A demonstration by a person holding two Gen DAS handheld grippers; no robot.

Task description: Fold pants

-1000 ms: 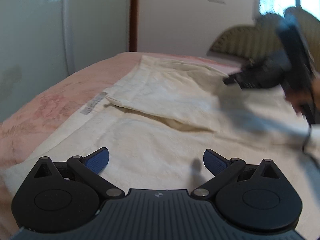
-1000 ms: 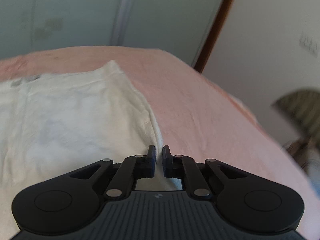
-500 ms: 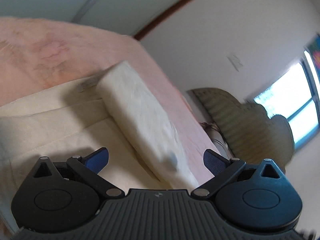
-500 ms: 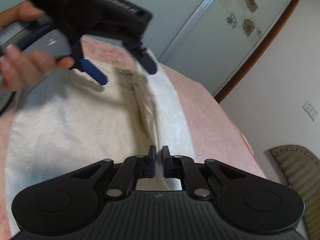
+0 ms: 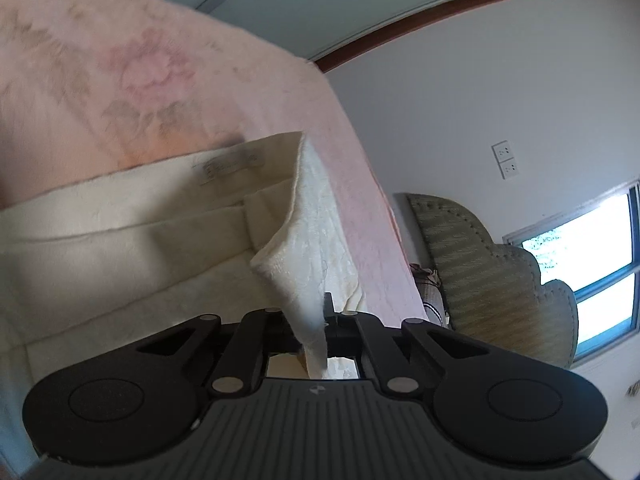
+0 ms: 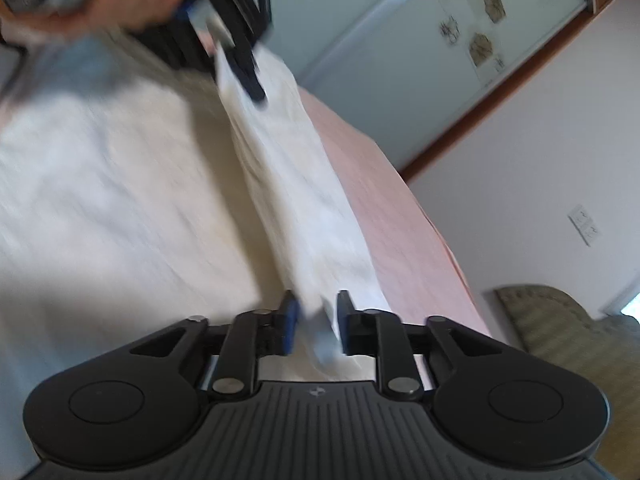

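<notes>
No readable text: the pants' sewn label (image 5: 228,166) blurred, wardrobe door (image 6: 472,32) flower motifs only.

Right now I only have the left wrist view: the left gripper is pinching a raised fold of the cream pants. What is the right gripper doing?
Observer: The right gripper has just been opening. Its jaws stand apart, and the folded edge of the pants lies between them, apparently not pinched.
Operator: Does that fold reach my gripper?
Observer: Yes. One raised ridge of fabric runs from the right gripper up to the left gripper.
Operator: Is the person in view?
Observer: Only a blurred hand, at the top left of the right wrist view, holding the left gripper.
</notes>
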